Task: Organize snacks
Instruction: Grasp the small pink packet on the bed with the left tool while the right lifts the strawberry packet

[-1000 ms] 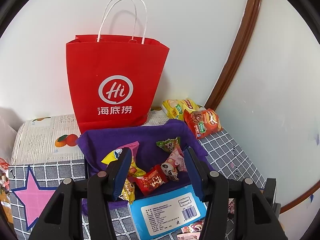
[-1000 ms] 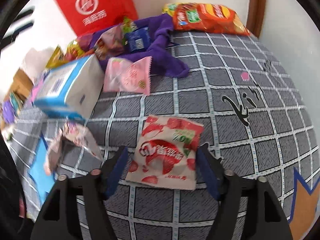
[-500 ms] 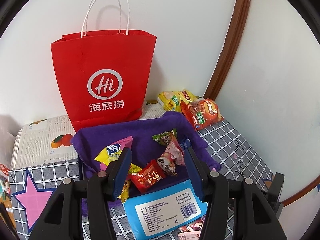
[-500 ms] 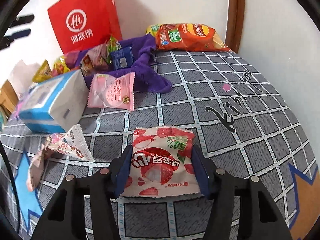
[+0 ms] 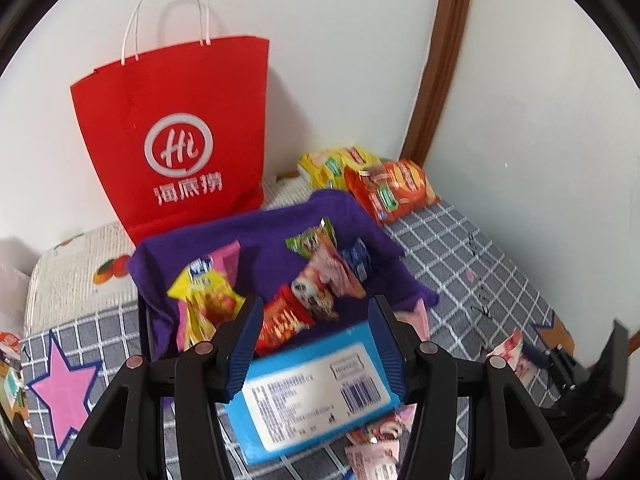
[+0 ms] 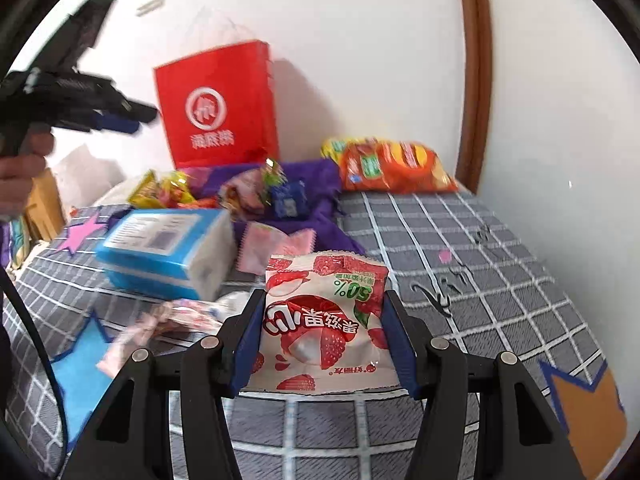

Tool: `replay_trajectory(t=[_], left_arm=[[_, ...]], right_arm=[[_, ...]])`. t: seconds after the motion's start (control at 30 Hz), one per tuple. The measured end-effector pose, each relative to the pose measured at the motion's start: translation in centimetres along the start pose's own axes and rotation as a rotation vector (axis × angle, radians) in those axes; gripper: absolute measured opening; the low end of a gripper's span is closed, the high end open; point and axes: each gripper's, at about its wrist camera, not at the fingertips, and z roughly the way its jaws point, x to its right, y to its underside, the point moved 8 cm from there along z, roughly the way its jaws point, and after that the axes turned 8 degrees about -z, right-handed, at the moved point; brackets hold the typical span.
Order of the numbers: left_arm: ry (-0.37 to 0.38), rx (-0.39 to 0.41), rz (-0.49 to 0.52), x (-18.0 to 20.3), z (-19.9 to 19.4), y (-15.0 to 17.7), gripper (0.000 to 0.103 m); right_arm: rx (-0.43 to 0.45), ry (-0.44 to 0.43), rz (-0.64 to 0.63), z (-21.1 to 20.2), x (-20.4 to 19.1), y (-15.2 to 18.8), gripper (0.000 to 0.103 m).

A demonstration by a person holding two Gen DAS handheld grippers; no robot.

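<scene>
My right gripper (image 6: 324,300) is shut on a white and red fruit-candy packet (image 6: 320,328), held upright above the grey checked blanket (image 6: 480,264). My left gripper (image 5: 316,308) is open with nothing between its fingers. It hovers over the near edge of a purple-cloth-lined basket (image 5: 260,240) holding several snack packets (image 5: 316,280). A blue tissue pack (image 5: 316,392) lies just below it. In the right wrist view the left gripper (image 6: 100,116) shows at the upper left, held by a hand, with the purple basket (image 6: 316,172) behind.
A red paper bag (image 5: 176,140) stands against the wall behind the basket. Orange and yellow chip bags (image 5: 392,188) lie in the corner by a brown door frame (image 5: 440,60). A pink packet (image 6: 276,244) and a crumpled pink wrapper (image 6: 176,316) lie near the tissue pack (image 6: 160,248).
My right gripper closed on the fruit-candy packet and lifted it off the blanket, tipping upward. My left gripper drifted sideways and a little lower over the basket, staying open.
</scene>
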Motion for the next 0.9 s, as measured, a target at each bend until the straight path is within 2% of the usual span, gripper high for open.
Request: replay_trajectory(t=[0.17,0.43,0.6,0.9], left_arm=[[-0.023,-0.042,0.002,-0.1,-0.5,3.3,0.052],[-0.009,-0.104,-0.035,-0.2,-1.2,9.1,0.052],[0.017,-0.149,-0.063,0.5,-0.5,12.5,0.052],[0.054,-0.228,-0.048,3.4,2.3,16.9,0.052]], right_arm=[[0.07,-0.017,-0.017,-3.1,-1.4,-1.3,0.057],[0.16,-0.021,-0.028,-7.9,-2.7,-2.2,0.057],[0.161,0.002,-0.006,-9.5,-2.3,-1.8,0.057],[0.113,0.056,0.056,-11.1,-0.7,-0.1,0.057]])
